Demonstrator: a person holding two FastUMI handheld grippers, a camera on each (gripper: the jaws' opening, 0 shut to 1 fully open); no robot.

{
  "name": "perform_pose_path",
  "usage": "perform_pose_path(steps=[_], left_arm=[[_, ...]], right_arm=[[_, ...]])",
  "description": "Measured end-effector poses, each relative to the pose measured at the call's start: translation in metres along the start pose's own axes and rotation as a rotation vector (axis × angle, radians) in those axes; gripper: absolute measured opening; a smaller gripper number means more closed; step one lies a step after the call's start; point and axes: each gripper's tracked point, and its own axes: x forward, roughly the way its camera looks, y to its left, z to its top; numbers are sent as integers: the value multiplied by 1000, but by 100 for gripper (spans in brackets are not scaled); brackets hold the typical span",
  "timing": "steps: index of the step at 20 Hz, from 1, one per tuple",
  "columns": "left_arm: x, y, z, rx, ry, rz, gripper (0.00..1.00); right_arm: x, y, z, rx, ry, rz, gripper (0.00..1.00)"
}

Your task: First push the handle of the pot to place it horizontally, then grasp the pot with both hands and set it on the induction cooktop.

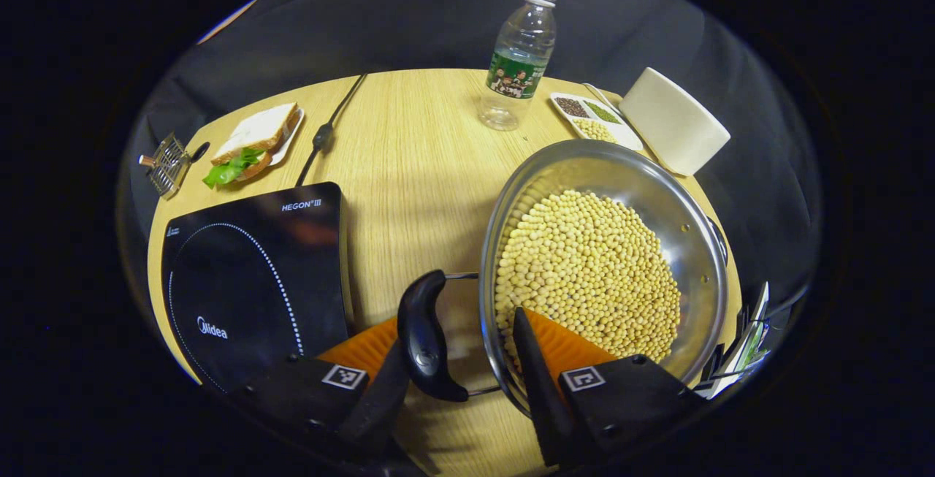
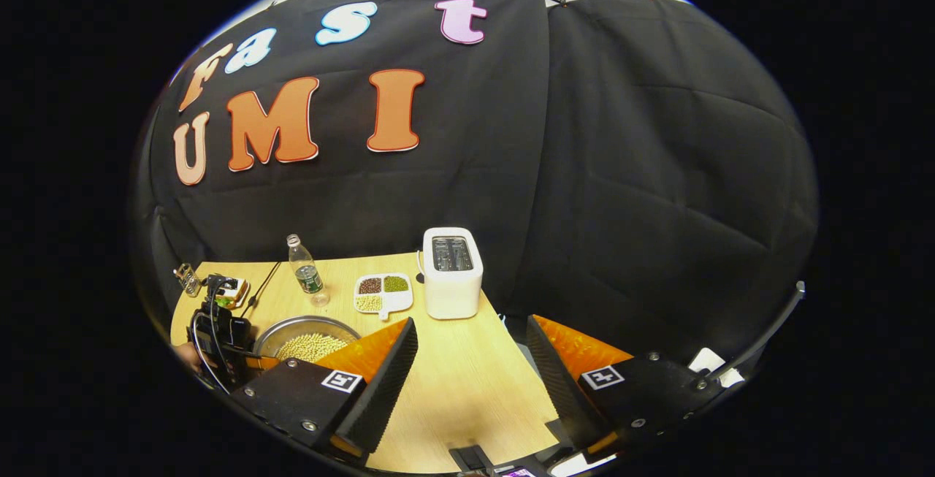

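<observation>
**Two grippers, pot of beans, wooden table**

Nearest item: left gripper (image 1: 467, 360), fingers spread, low over the near edge of the table (image 1: 409, 141). Its left finger lies just left of the pot's black handle (image 1: 427, 334); its right finger reaches over the near rim of the pot (image 1: 694, 243). The handle stands between the fingers, and neither finger visibly presses on it, so nothing is grasped.

Pot: steel, round, filled with yellow soybeans (image 1: 592, 272), resting on the table's right half. Handle on its left side, pointing toward the induction cooktop (image 1: 248, 280).

Induction cooktop: black glass, near left of the table, apart from the pot, bare wood between them. Its cord (image 1: 329, 126) runs to the far edge.

Right gripper (image 2: 471, 375): released, fingers wide apart, holding nothing, raised well above the table's right end, far from the pot.

Surroundings:
- sandwich (image 1: 252, 144) on a plate, far left
- small metal rack (image 1: 168, 163) beside it
- water bottle (image 1: 518, 60), upright, far centre
- divided dish of beans (image 1: 592, 115), far right
- white toaster (image 2: 451, 272) just right of that dish
</observation>
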Motion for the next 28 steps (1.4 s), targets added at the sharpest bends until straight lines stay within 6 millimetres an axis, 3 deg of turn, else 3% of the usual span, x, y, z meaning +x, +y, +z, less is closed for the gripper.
perform_pose_path(steps=[3,6,12,15,19,23,26,28], left_arm=[[3,2,-2,-2,3,10,75],[5,3,-1,-5,-9,23,78],[3,4,0,-45,-32,29,78],[2,5,3,-47,-50,39,78],[-3,13,15,-42,-107,59,81],[1,14,18,-67,-134,87,80],[3,13,19,-84,-150,101,80],[5,10,19,-89,-159,97,80]], right_arm=[[9,7,-10,9,28,14,94],[27,21,-25,-6,60,30,94],[70,81,-88,-19,193,150,94],[91,121,-113,-31,249,216,94],[116,152,-160,-69,346,248,94],[137,165,-193,-121,408,228,93],[144,160,-211,-132,440,191,93],[147,158,-219,-109,459,171,88]])
